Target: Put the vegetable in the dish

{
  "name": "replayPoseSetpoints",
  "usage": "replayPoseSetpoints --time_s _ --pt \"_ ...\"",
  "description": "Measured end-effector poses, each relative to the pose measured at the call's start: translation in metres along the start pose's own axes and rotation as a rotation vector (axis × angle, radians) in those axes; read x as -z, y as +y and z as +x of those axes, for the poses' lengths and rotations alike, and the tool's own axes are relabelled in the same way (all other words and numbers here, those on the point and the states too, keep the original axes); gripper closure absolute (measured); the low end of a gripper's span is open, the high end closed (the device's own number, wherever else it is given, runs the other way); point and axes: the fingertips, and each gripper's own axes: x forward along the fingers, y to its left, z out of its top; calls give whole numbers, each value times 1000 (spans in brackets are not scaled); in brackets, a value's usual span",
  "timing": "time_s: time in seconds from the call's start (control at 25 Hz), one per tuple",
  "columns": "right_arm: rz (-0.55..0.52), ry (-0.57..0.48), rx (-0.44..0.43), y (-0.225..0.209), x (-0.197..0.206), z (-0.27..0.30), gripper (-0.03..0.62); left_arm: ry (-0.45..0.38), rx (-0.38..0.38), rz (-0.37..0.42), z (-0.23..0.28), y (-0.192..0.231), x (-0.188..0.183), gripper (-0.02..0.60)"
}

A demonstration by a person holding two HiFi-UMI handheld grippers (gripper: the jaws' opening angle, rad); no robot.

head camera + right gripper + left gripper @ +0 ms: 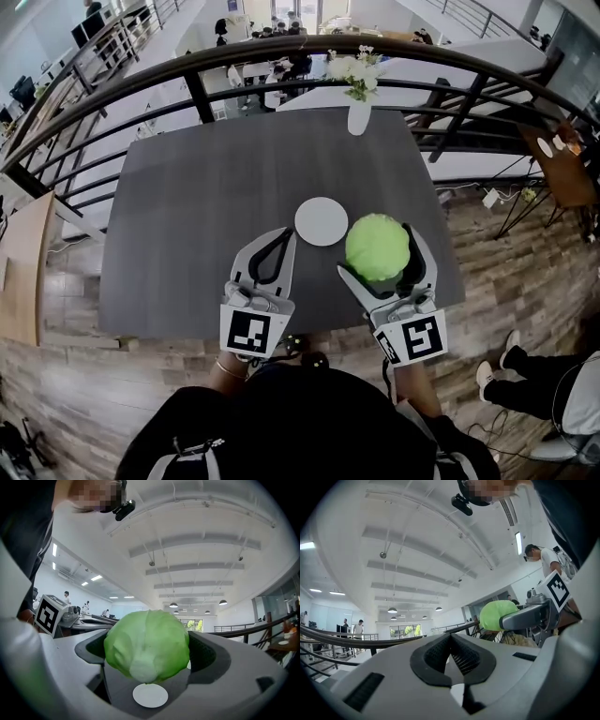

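Observation:
A round green cabbage (377,247) sits between the jaws of my right gripper (380,236), which is shut on it above the dark grey table (187,216). In the right gripper view the cabbage (146,645) fills the gap between the jaws, and the white dish (150,695) shows below it. The dish (322,222) is small, round and empty, just left of the cabbage. My left gripper (285,236) is shut on nothing, with its tips close to the dish's left rim. From the left gripper view the cabbage (497,613) appears to the right, held in the other gripper.
A white vase of flowers (358,111) stands at the table's far edge. A black curved railing (141,89) runs behind the table. A seated person's legs (525,384) are on the wooden floor to the right. A small side table (561,164) stands at far right.

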Motion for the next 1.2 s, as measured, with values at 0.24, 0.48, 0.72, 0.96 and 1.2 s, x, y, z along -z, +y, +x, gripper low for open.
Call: replayPoseSetpoints --time_s 0.24,0.48,0.72,0.96,1.2 --pt "0 16 32 -11 6 29 92 -8 18 1 24 26 5 581" --pt "10 21 74 -22 17 53 92 -17 39 19 41 46 13 581" --pt "37 31 67 -28 28 66 92 -16 33 33 51 55 20 581" --pt "40 32 33 -42 30 75 92 0 1 17 65 54 22 581" --pt "49 46 1 -49 40 81 92 18 -15 6 74 50 28 581"
